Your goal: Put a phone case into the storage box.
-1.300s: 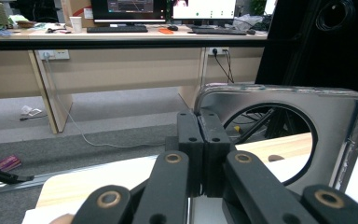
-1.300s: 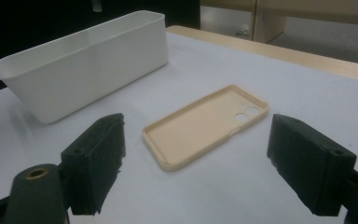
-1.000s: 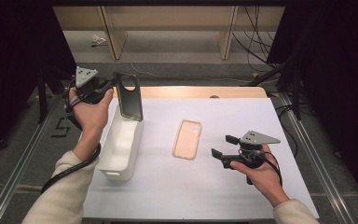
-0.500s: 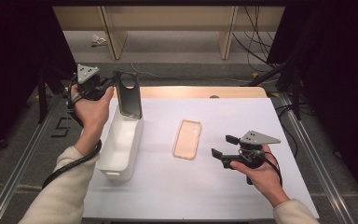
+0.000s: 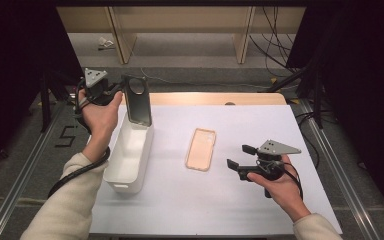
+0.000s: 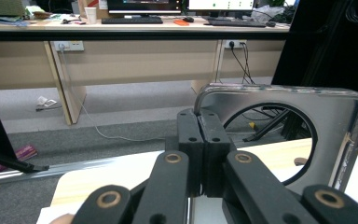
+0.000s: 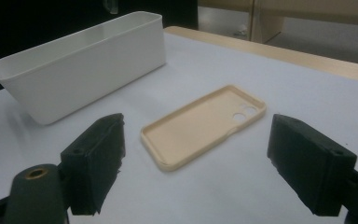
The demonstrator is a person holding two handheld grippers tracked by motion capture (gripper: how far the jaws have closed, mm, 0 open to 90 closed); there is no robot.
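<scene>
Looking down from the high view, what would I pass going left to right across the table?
Left gripper clamping a dark phone case → white bin → beige phone case → right gripper, jaws open.

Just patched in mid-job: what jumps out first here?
The left tool is shut on a dark grey phone case with a round cutout, held upright over the far end of the long white plastic bin. A peach phone case lies open-side up mid-table, ahead of the open right tool.
</scene>
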